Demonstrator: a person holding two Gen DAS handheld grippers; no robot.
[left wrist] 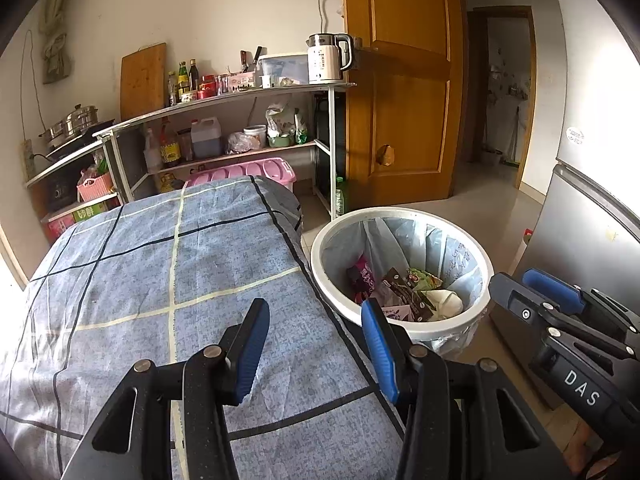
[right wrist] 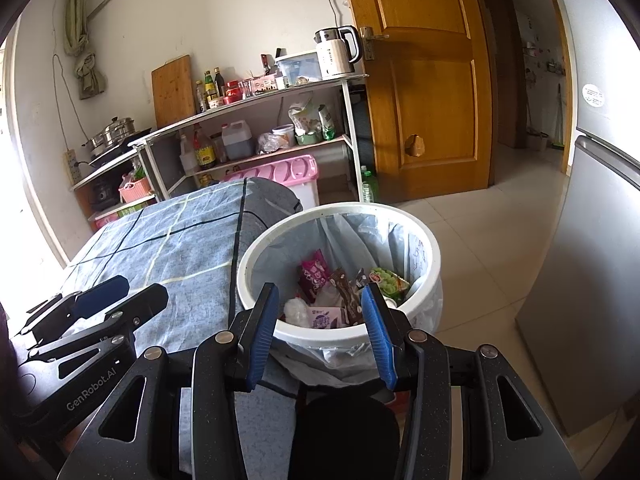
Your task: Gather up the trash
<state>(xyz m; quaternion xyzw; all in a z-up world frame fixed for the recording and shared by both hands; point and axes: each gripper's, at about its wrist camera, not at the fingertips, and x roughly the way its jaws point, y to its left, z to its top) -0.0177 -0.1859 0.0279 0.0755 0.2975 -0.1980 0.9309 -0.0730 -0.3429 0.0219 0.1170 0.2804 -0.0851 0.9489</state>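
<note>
The left wrist view looks forward and down past its own jaws at the checked cloth (left wrist: 160,280), the bin (left wrist: 400,216) just right of them. The right wrist view sits closer to the bin (right wrist: 340,210), straight beyond its jaws. Both share the bin, cloth, shelves (left wrist: 224,100) and door (right wrist: 428,80).

Left gripper (left wrist: 316,344): matt black plastic w/ speckled finish, ribbed blue pads, prob. rubber; bare metal rivets. Right gripper (right wrist: 320,332) same. Under the left one, tablecloth (left wrist: 160,280): soft woven cloth, matt, slightly creased. Just ahead of the right one, bin (right wrist: 340,216): smooth white plastic rim, thin crinkly bag (right wrist: 400,240) as liner; glossy foil-like wrappers (right wrist: 316,276) inside. Far ahead: varnished wood door (right wrist: 428,80), shiny kettle (right wrist: 336,52). To its right, fridge (right wrist: 592,280): smooth grey metal look.
</note>
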